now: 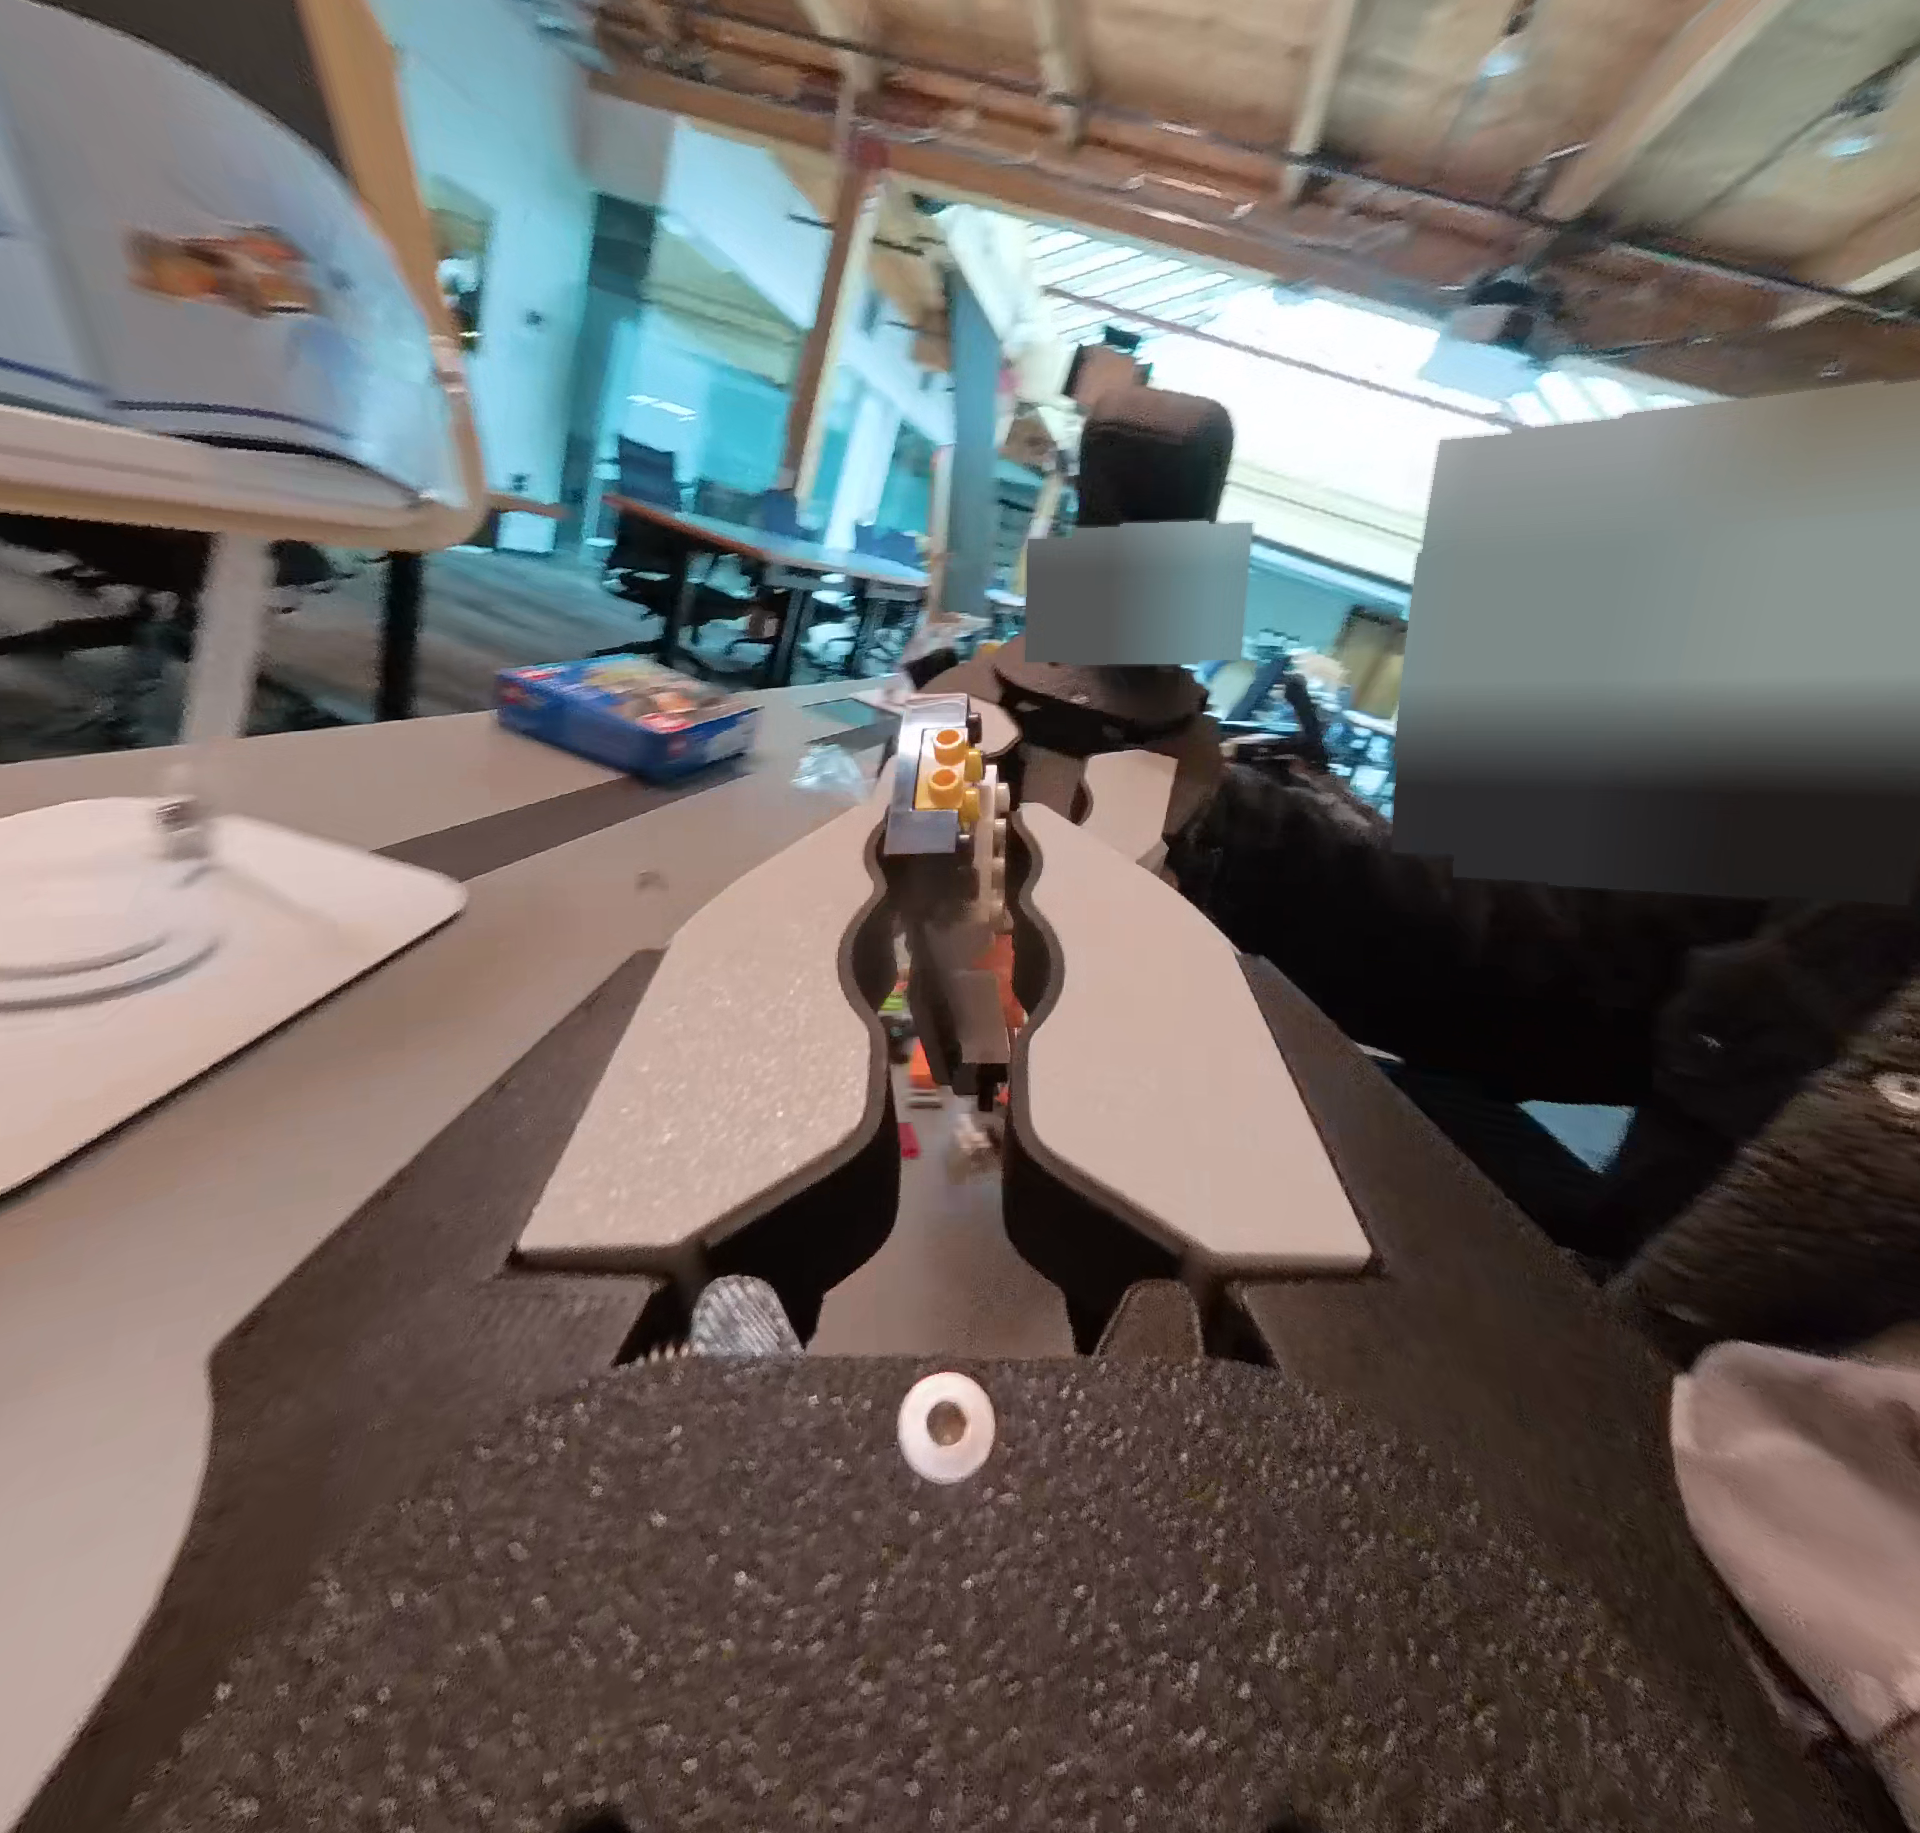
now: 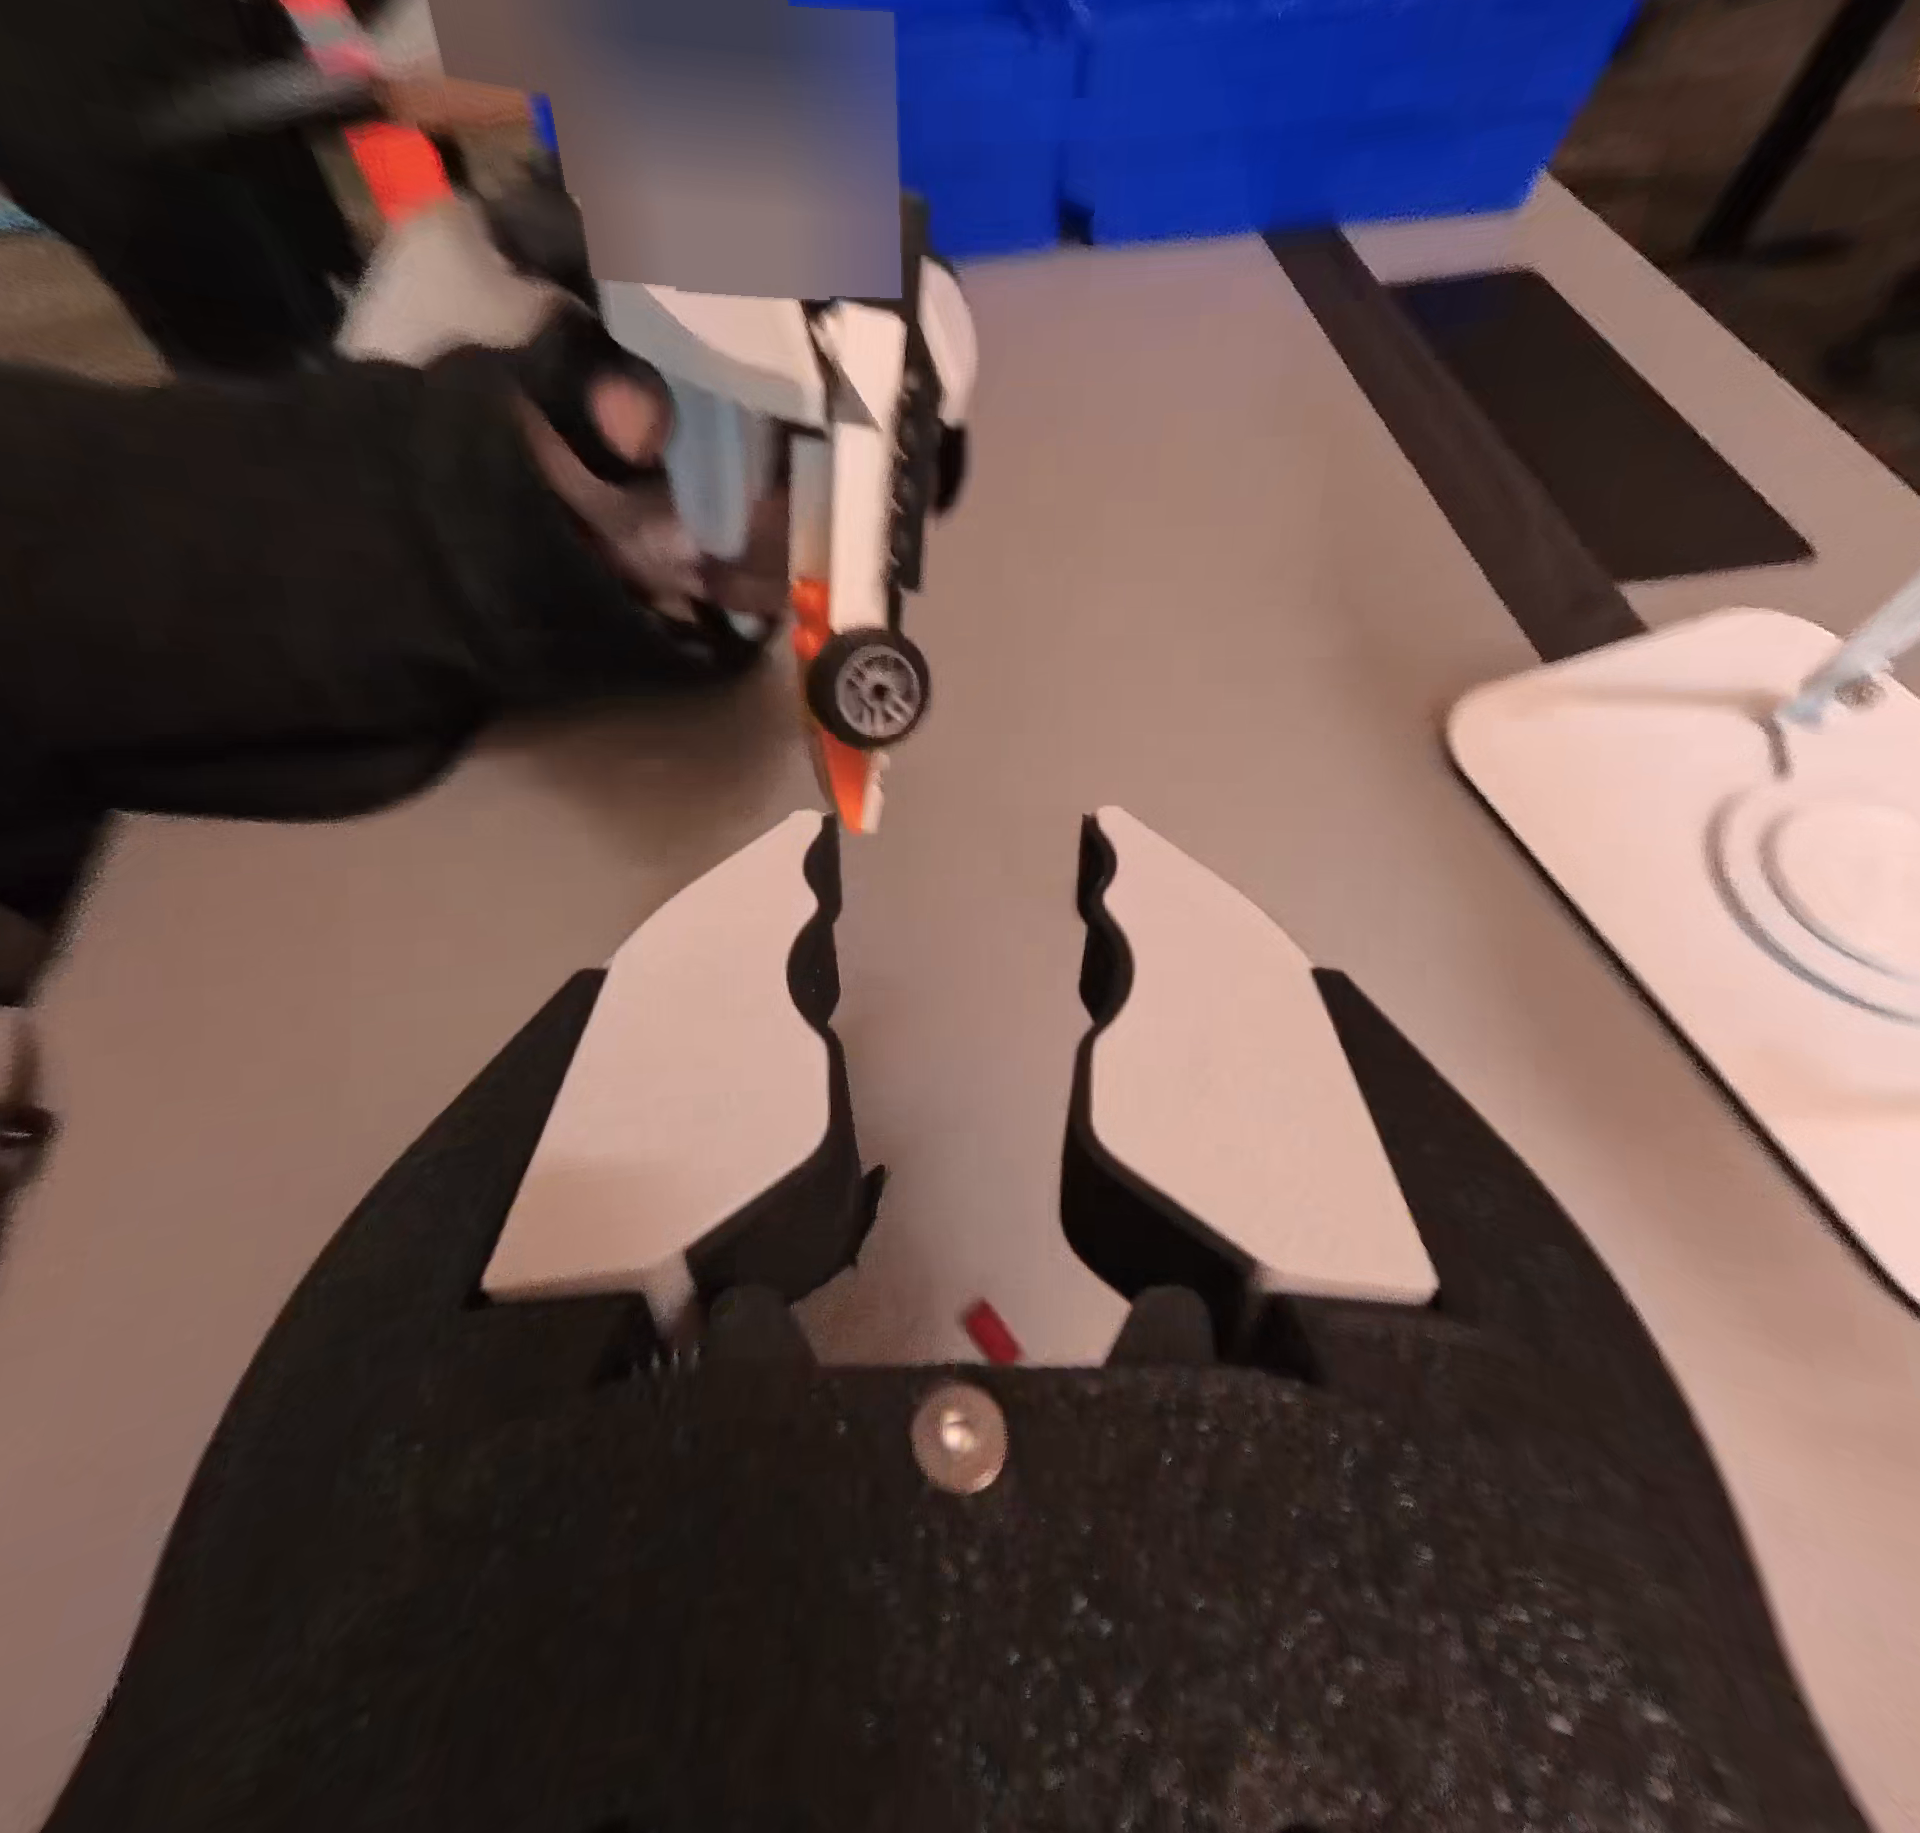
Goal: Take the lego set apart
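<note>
Left tool point(image 1: 951, 853) clamped on the lego model point(image 1: 951, 827), jaws closed tight around its grey, white and yellow-studded end, lifted off the counter point(image 1: 312, 1108). Only the left wrist view shows the gripped end, the blue box point(image 1: 629, 715) at 11 o'clock on the counter, and loose small pieces point(image 1: 920, 1066) seen through the finger gap.

Right tool point(image 2: 956, 827) open, jaws apart, nothing between them. Only the right wrist view shows the model's point(image 2: 868, 578) far end: white body, grey-spoked wheel point(image 2: 878, 690), orange tip hanging just beyond the right tool's left fingertip at 12 o'clock; touching or not, cannot tell. Same view alone shows blue bins point(image 2: 1247, 69) at 1 o'clock, a red piece point(image 2: 992, 1331) on the counter near the tool base.

White base plate point(image 2: 1621, 848) at 3 o'clock; in left view point(image 1: 156, 952) at 9 o'clock.
</note>
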Available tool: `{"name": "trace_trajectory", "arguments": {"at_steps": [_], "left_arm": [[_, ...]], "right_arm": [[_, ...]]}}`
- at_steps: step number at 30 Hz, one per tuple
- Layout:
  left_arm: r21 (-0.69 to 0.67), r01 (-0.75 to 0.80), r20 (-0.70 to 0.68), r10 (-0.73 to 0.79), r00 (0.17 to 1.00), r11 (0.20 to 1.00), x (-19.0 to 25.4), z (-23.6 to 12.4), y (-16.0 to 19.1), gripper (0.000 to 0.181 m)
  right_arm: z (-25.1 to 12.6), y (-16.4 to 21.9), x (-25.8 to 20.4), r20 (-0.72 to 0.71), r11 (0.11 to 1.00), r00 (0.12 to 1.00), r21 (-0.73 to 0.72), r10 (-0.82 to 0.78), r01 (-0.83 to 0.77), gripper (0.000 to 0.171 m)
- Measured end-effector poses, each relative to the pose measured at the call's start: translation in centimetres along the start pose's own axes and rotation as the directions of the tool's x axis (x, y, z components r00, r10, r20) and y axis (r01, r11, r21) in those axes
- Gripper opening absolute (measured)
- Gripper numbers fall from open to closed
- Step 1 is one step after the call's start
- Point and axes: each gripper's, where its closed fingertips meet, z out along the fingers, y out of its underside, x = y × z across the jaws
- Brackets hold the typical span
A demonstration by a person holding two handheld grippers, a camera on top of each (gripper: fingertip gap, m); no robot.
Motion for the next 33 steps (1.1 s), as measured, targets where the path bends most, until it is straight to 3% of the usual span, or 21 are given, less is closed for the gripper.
{"name": "trace_trajectory", "arguments": {"at_steps": [4,7,12,13,15,16,21,25,27,30,33], "left_arm": [[-0.038,-0.031,-0.097,0.027,0.995,0.999,2.1,1.1,0.9,0.018],[-0.052,-0.036,-0.104,0.03,0.994,0.998,2.4,1.5,1.4,0.018],[-0.055,-0.074,-0.094,0.069,0.993,0.996,2.4,1.6,1.4,0.018],[-0.027,-0.088,-0.074,0.086,0.994,0.996,2.3,1.6,1.0,0.024],[-0.003,-0.089,-0.06,0.089,0.994,0.996,2.2,1.7,0.6,0.056],[-0.03,-0.08,-0.069,0.078,0.995,0.996,2.3,1.8,1.0,0.06],[-0.113,-0.024,-0.09,0.014,0.996,0.993,2.3,2.7,3.2,0.05],[-0.083,0.121,-0.143,-0.132,0.981,0.989,2.5,2.6,2.6,0.025],[-0.092,0.144,-0.145,-0.157,0.977,0.985,2.5,2.7,2.8,0.028],[-0.029,0.105,-0.225,-0.109,0.968,0.994,3.8,2.4,1.7,0.023],[-0.017,-0.011,-0.183,0.008,0.983,1.0,4.0,2.6,1.7,0.019]], "right_arm": [[0.1,-0.8,-2.9,0.068,0.997,0.998,0.075,-0.001,-0.004,0.043],[0.4,-0.4,-3.8,0.082,0.997,0.997,0.071,-0.011,0.005,0.025],[0.5,-0.1,-3.8,0.05,0.995,0.999,0.095,-0.014,0.009,0.023],[0.5,-0.4,-3.9,0.056,0.992,0.998,0.125,-0.005,-0.002,0.023],[0.1,-1.0,-3.9,0.065,0.983,0.998,0.181,0.025,-0.037,0.023],[-0.1,-1.4,-3.8,0.069,0.976,0.997,0.214,0.037,-0.051,0.022],[-1.4,-3.0,-3.7,0.118,0.919,0.989,0.374,0.086,-0.124,0.023],[-1.7,-3.1,-3.6,0.099,0.907,0.993,0.41,0.062,-0.098,0.022],[-1.9,-3.3,-3.6,0.087,0.898,0.995,0.433,0.048,-0.081,0.022],[-1.8,-2.9,-3.0,0.037,0.908,0.999,0.417,0.031,-0.044,0.022],[-1.2,-2.3,-3.2,0.016,0.925,1.0,0.381,0.001,-0.007,0.022]]}}
